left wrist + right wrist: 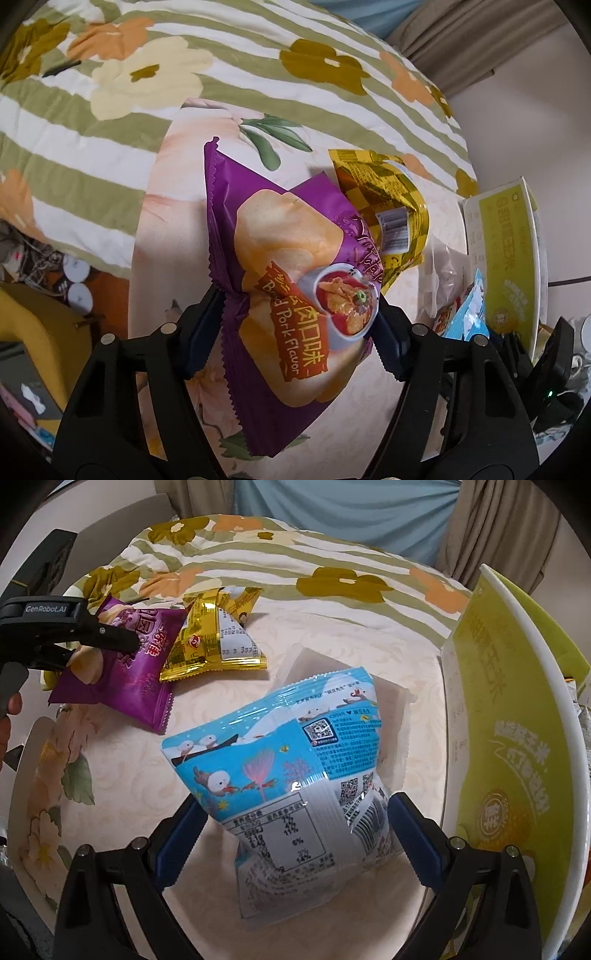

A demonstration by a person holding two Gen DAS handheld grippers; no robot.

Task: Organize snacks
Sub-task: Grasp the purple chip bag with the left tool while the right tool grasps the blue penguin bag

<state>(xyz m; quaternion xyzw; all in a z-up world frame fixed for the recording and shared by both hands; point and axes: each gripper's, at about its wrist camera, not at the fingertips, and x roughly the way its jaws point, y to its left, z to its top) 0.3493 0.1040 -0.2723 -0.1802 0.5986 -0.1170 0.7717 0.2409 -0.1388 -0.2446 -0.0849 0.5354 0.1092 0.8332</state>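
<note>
My left gripper is shut on a purple braised-pork chip bag, its pads pinching the bag's middle above the round table. A yellow-gold snack bag lies just beyond it. My right gripper is shut on a blue and white snack bag that stands over a clear packet. In the right wrist view the left gripper holds the purple bag at far left, beside the yellow bag.
A green and white cardboard box stands at the table's right edge; it also shows in the left wrist view. A floral striped quilt lies behind the table. A yellow chair is at lower left.
</note>
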